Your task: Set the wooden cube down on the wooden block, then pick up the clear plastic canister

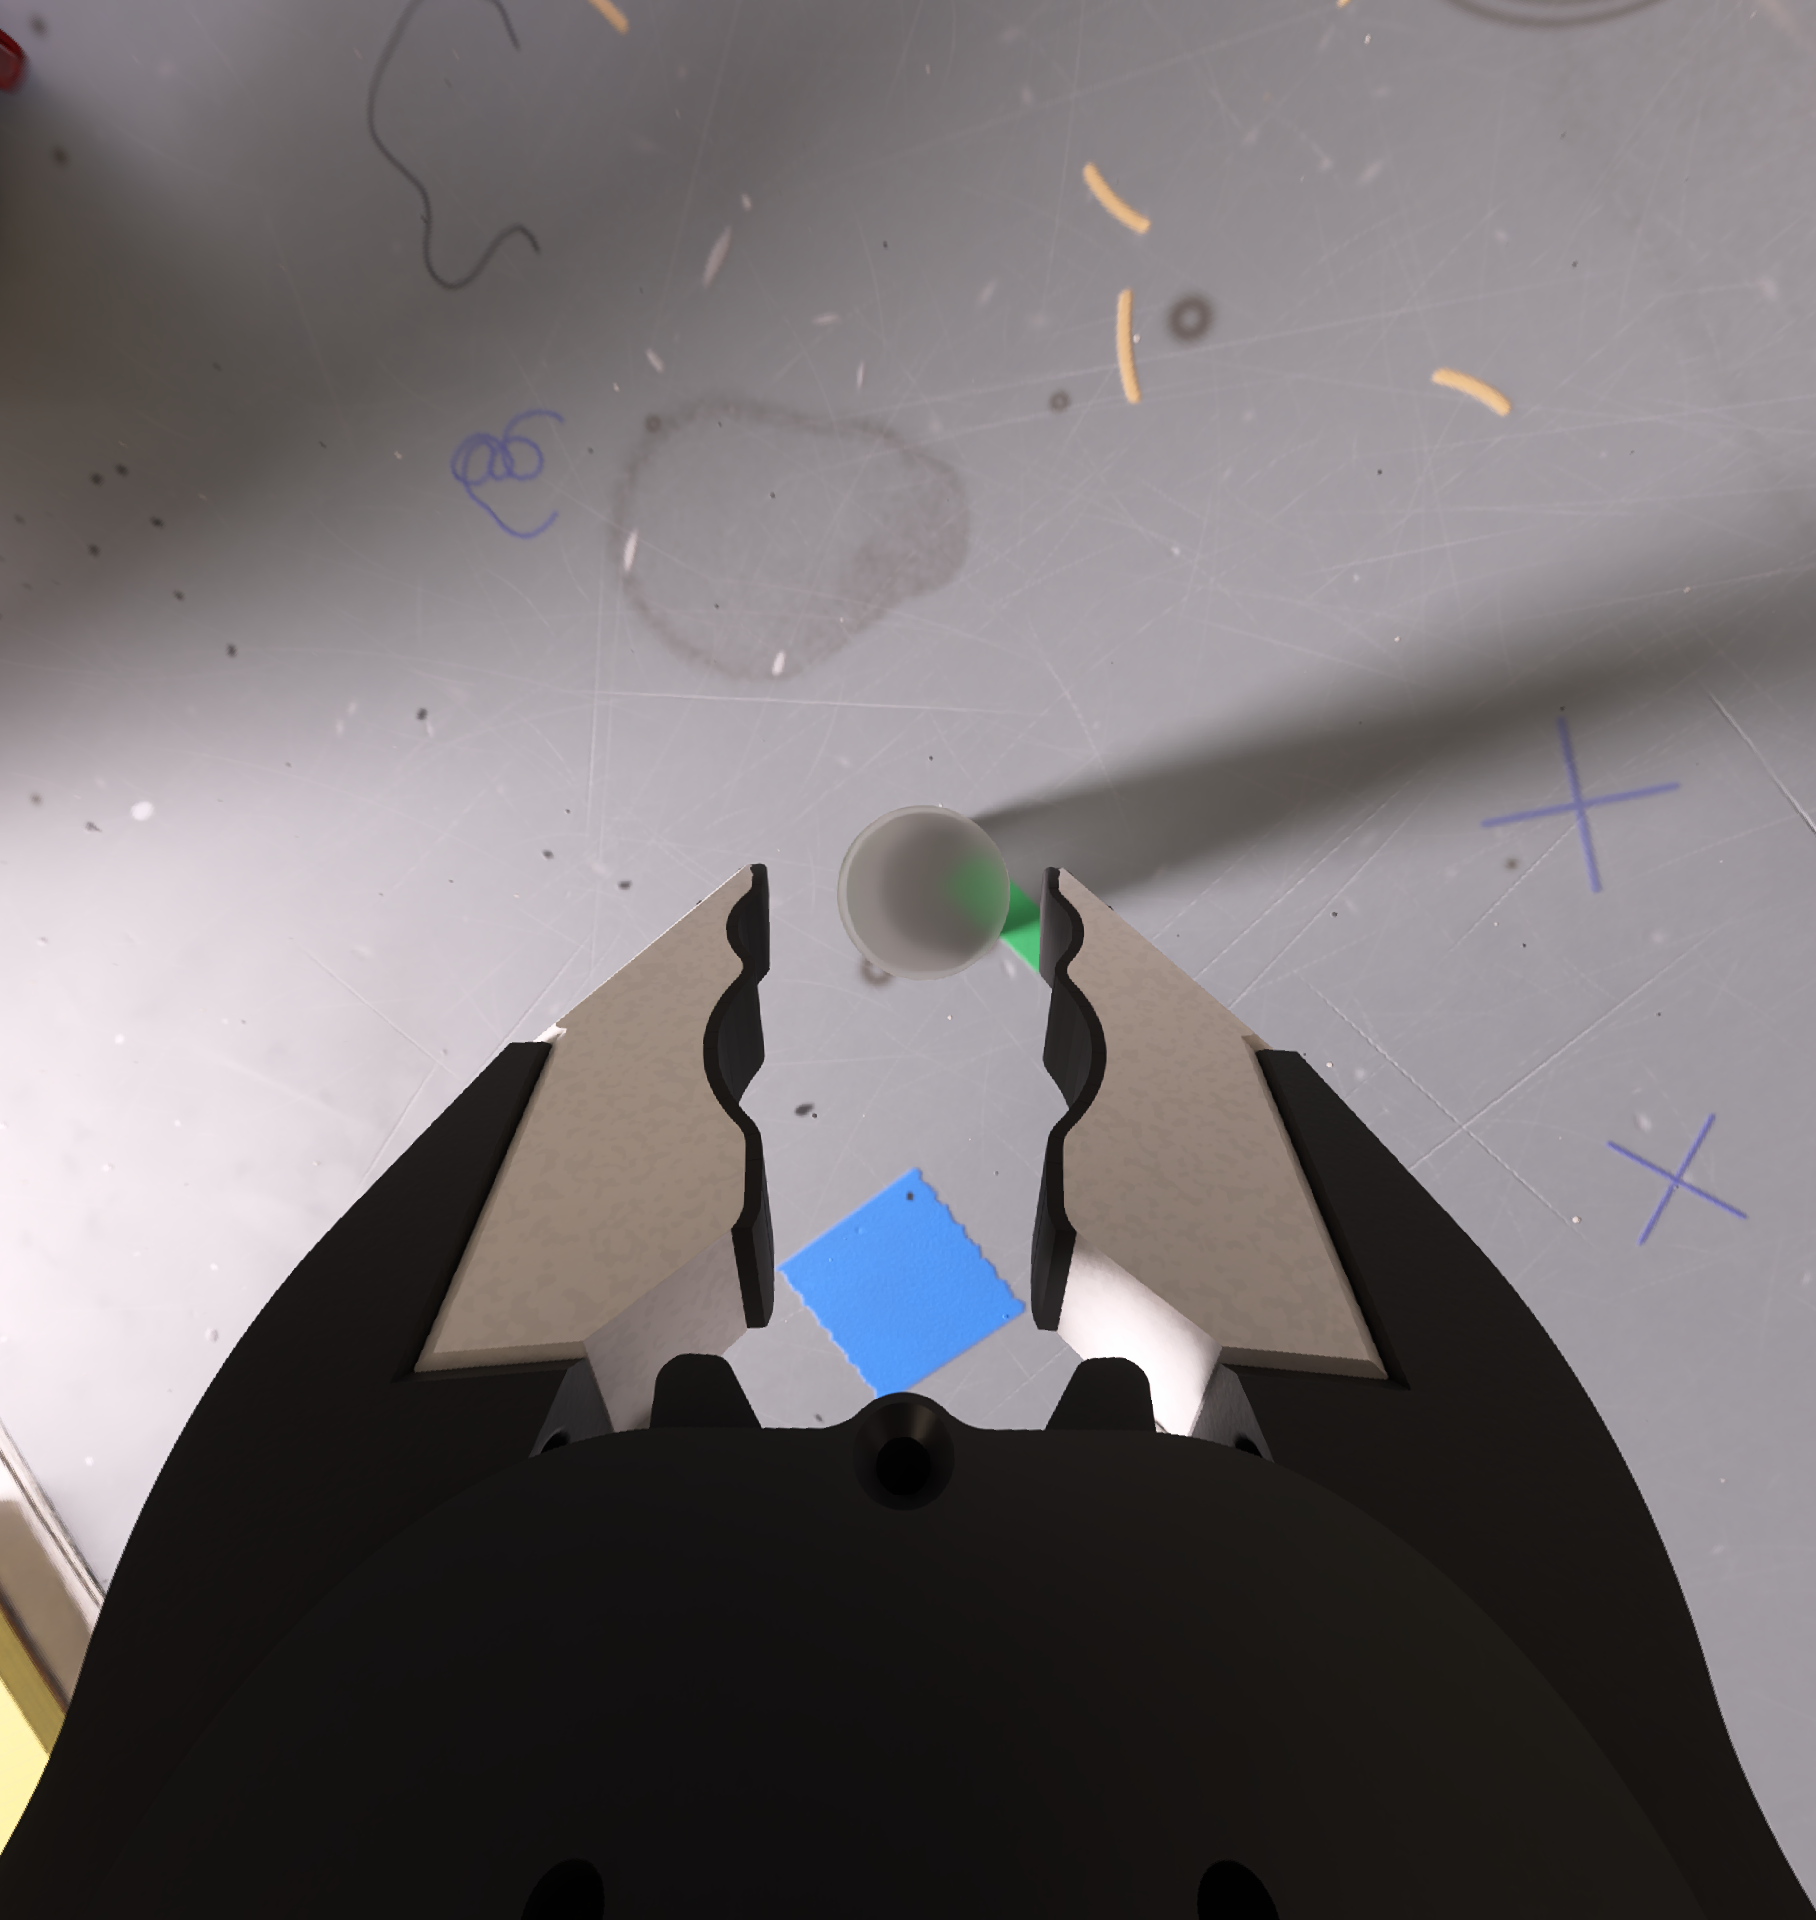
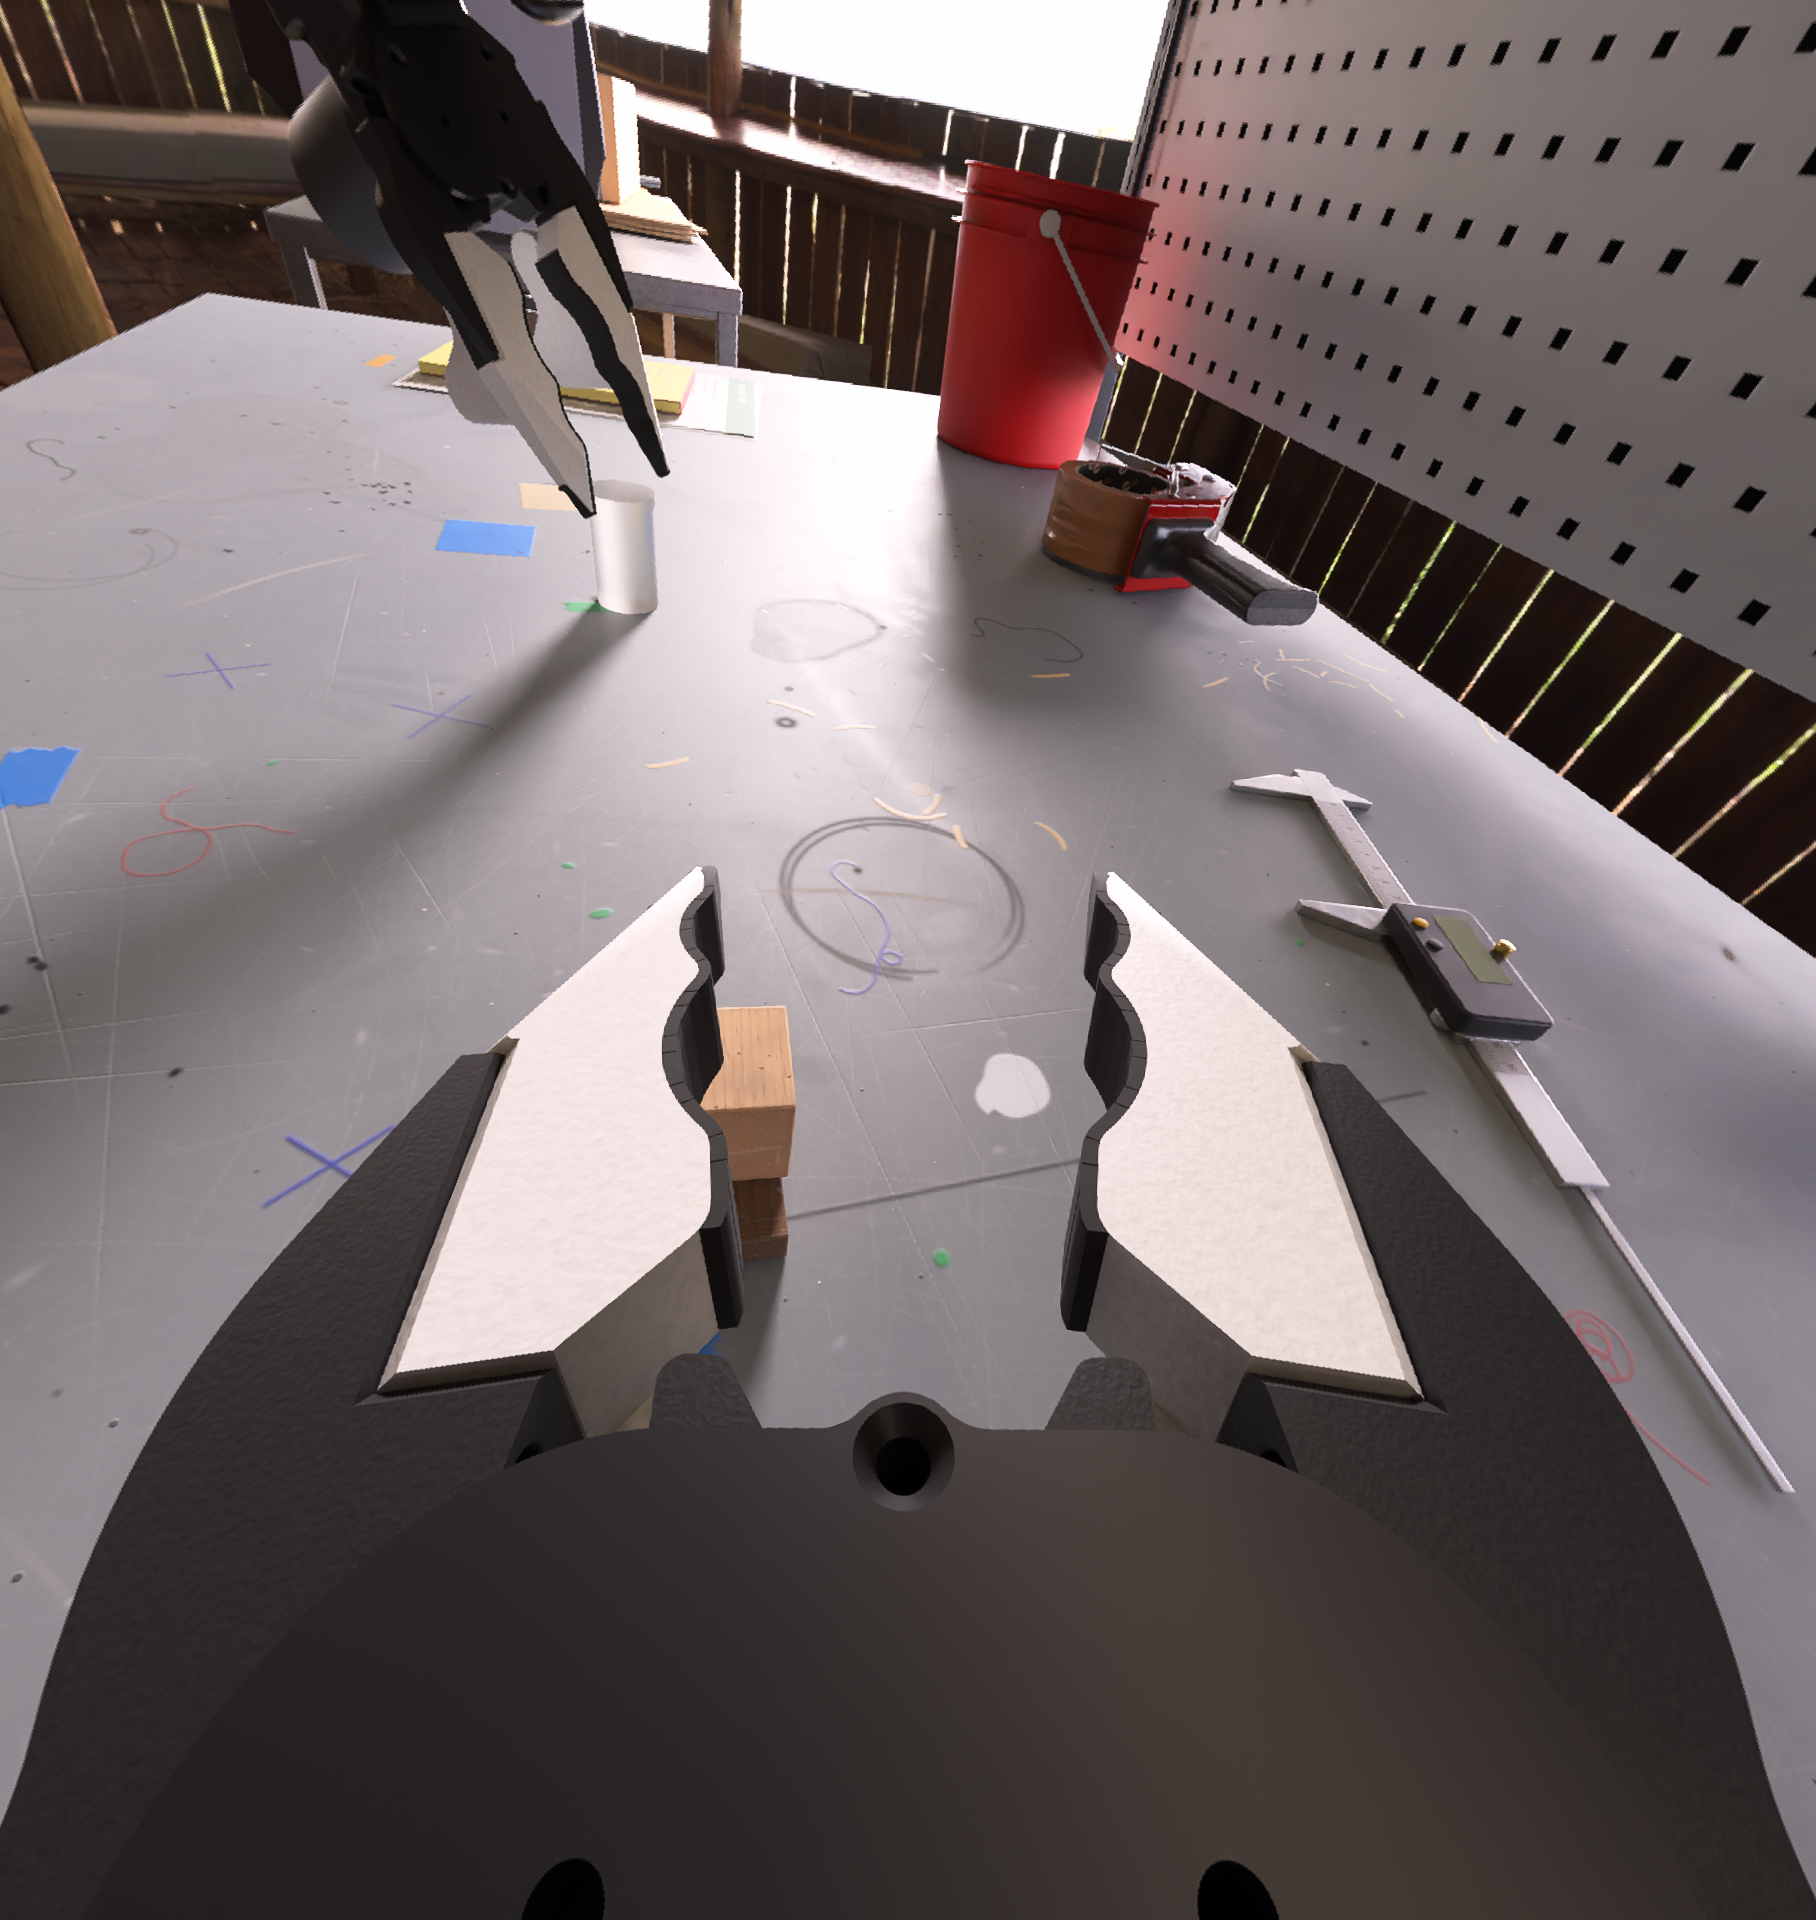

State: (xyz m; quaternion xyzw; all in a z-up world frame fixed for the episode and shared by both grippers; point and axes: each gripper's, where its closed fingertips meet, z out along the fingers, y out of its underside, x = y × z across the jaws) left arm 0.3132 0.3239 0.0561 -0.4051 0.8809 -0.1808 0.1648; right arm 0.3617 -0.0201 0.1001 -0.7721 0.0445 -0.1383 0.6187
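Observation:
The clear plastic canister stands upright on the grey table, seen from above in the left wrist view, just beyond my left gripper's tips. My left gripper is open and empty above it. In the right wrist view the canister stands far off with the left gripper hovering over its rim. The light wooden cube rests on the darker wooden block, partly hidden behind my right gripper's left finger. My right gripper is open and empty, raised above and to the right of the stack.
A red bucket and a tape dispenser stand at the back right. A digital caliper lies at the right. A pegboard wall rises on the right. A yellow pad lies at the far edge. Blue tape is stuck to the table.

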